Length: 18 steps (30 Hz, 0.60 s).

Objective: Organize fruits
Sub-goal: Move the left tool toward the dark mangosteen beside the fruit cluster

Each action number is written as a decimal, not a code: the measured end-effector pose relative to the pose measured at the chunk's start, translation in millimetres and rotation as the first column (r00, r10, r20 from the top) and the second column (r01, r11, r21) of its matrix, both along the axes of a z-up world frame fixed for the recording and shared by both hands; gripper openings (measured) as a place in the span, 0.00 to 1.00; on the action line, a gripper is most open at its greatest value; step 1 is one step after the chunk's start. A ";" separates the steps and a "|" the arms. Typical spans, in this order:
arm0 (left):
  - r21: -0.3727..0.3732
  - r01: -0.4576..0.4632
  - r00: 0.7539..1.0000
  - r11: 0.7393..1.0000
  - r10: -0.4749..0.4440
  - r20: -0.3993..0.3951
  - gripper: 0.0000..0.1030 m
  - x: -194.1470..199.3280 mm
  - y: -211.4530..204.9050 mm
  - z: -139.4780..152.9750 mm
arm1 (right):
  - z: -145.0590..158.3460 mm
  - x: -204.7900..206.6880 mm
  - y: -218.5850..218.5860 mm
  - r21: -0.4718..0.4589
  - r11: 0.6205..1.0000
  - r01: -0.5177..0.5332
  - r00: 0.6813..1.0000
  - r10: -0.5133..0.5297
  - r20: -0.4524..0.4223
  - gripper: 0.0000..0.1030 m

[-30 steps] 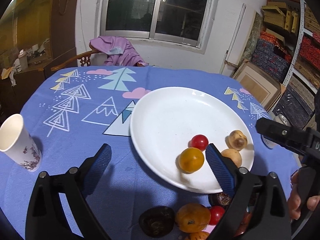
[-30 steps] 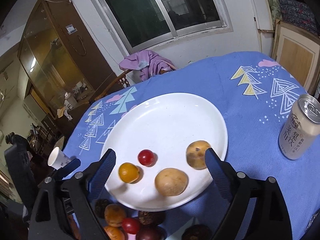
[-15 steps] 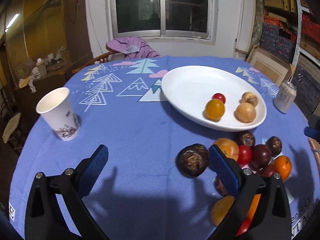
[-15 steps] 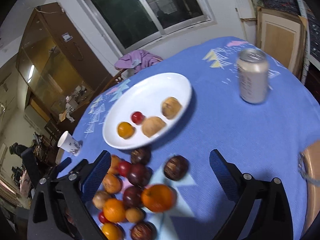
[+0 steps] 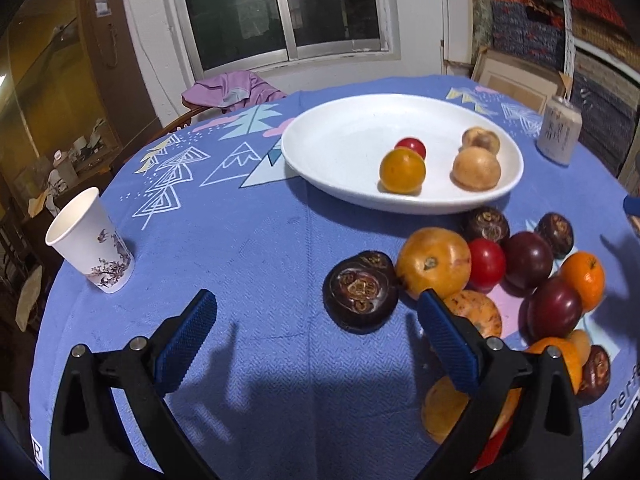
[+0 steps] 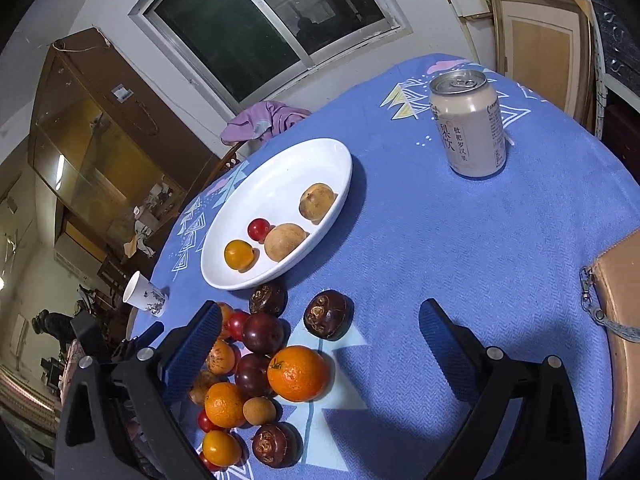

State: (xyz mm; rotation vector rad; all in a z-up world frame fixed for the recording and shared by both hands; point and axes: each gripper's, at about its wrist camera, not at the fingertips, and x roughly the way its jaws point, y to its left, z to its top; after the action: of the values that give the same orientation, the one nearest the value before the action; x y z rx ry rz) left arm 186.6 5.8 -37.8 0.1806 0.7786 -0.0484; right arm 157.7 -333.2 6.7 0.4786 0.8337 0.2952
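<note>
A white plate on the blue tablecloth holds a yellow-orange fruit, a small red tomato and two tan fruits. In front of the plate lies a pile of several oranges, dark plums, tomatoes and brown wrinkled fruits. My left gripper is open low over the cloth, with one brown wrinkled fruit just ahead between its fingers, untouched. My right gripper is open too, above a big orange and a brown fruit.
A paper cup stands at the table's left edge and a drink can to the right of the plate. A tan zipped bag lies at the right edge. A chair with purple cloth stands behind the table.
Both grippers have drawn back from over the plate towards the near side of the table and sunk a little. The fruit pile now lies before them. Both stay wide open.
</note>
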 end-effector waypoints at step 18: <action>-0.103 -0.145 0.981 0.984 0.130 -0.141 0.96 44.5 43.9 -19.7 | -6.1 2.3 4.2 -0.030 1.000 0.004 1.000 -0.005 -0.016 0.97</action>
State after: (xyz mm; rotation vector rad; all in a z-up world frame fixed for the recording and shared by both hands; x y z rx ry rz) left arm 231.1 49.7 -57.5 0.0153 0.9179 0.0273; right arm 160.0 -329.0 0.6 0.4552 0.8513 0.2749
